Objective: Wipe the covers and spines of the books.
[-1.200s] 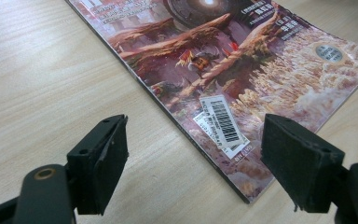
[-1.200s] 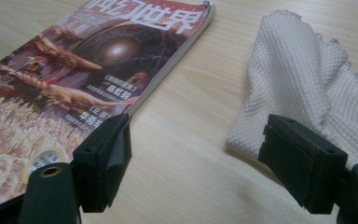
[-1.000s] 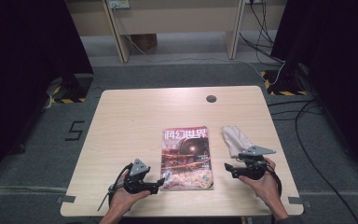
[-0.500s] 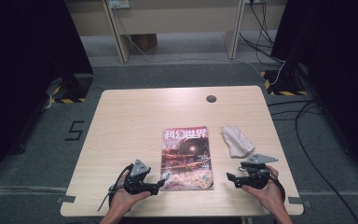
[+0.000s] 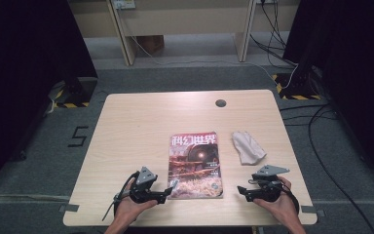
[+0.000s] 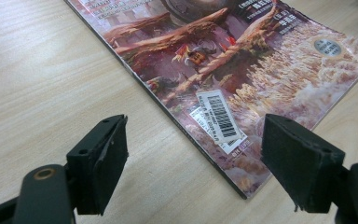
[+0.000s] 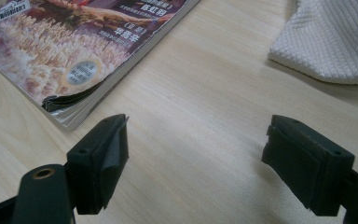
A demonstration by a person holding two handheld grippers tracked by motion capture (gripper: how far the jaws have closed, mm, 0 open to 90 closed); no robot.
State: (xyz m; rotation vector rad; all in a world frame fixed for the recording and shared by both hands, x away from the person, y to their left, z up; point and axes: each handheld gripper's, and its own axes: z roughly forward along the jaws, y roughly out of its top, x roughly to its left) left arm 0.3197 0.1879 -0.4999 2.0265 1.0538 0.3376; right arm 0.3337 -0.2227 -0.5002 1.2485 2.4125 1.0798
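Observation:
A magazine [image 5: 195, 165] with a reddish cover lies flat at the table's near centre. Its spine corner with a barcode sticker shows in the left gripper view [image 6: 223, 70], and its other near corner in the right gripper view [image 7: 74, 51]. A white folded cloth [image 5: 247, 147] rests to the right of the magazine, also at the top right of the right gripper view [image 7: 331, 37]. My left gripper [image 5: 169, 188] stands open at the magazine's near left corner, its jaws either side of that corner. My right gripper [image 5: 242, 190] stands open over bare wood, near the magazine's right corner.
The wooden table [image 5: 141, 126] has a dark round grommet [image 5: 220, 103] near its far edge. Cables [image 5: 321, 146] trail on the floor to the right. Desk legs and a box stand beyond the table.
My right gripper has drawn back toward the near edge, away from the cloth. The left gripper has stayed at the magazine's corner.

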